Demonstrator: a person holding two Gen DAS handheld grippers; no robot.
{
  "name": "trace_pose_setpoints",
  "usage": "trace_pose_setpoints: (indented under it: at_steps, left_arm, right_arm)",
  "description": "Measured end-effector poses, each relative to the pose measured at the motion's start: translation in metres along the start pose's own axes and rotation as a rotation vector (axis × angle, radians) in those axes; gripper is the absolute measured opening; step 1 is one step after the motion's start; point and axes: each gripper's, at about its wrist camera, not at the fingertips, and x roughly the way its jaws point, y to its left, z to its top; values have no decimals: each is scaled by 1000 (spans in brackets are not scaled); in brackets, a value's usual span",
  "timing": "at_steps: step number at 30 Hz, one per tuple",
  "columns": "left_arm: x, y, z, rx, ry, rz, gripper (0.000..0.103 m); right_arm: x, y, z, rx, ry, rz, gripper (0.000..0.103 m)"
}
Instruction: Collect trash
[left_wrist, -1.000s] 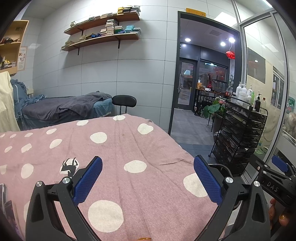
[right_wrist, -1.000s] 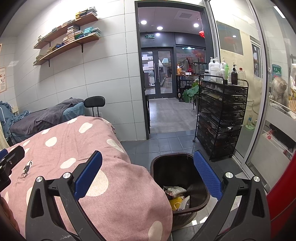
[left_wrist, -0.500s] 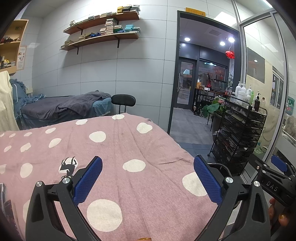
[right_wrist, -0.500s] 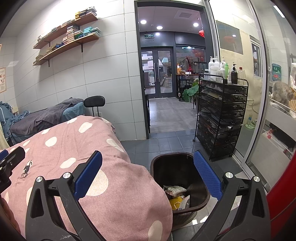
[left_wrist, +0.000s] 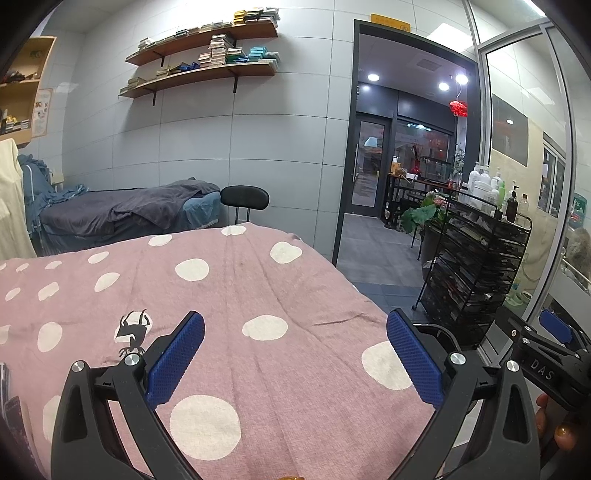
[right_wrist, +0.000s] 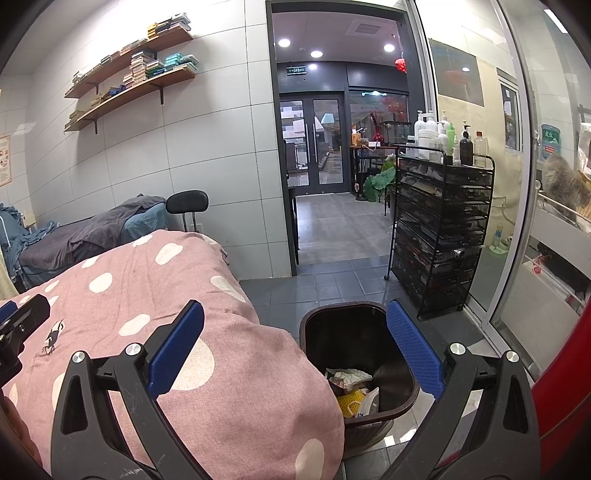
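Your way down into the bin (right_wrist: 400, 384) is open from above; the pink spotted blanket (right_wrist: 236, 369) bulges against its left rim. The black wire rack (right_wrist: 443, 236) stands right of it, seemingly apart. Tiled floor (right_wrist: 332, 284) beyond lies free.

Both the left gripper (left_wrist: 295, 358) and the right gripper (right_wrist: 295, 358) have black angular frames, silver screws and blue textured pads (left_wrist: 175, 363); white "DAS" lettering marks the right one

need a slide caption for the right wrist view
Open right gripper empty above a dark bin holding trash, beside the pink spotted bed.
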Motion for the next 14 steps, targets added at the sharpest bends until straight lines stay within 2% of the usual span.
trace_pose_setpoints:
  at_steps: [14]
  left_arm:
    - [7,-2,-6,-17,38,-3,97]
  right_arm:
    - [2,8,-3,6,11,-7,97]
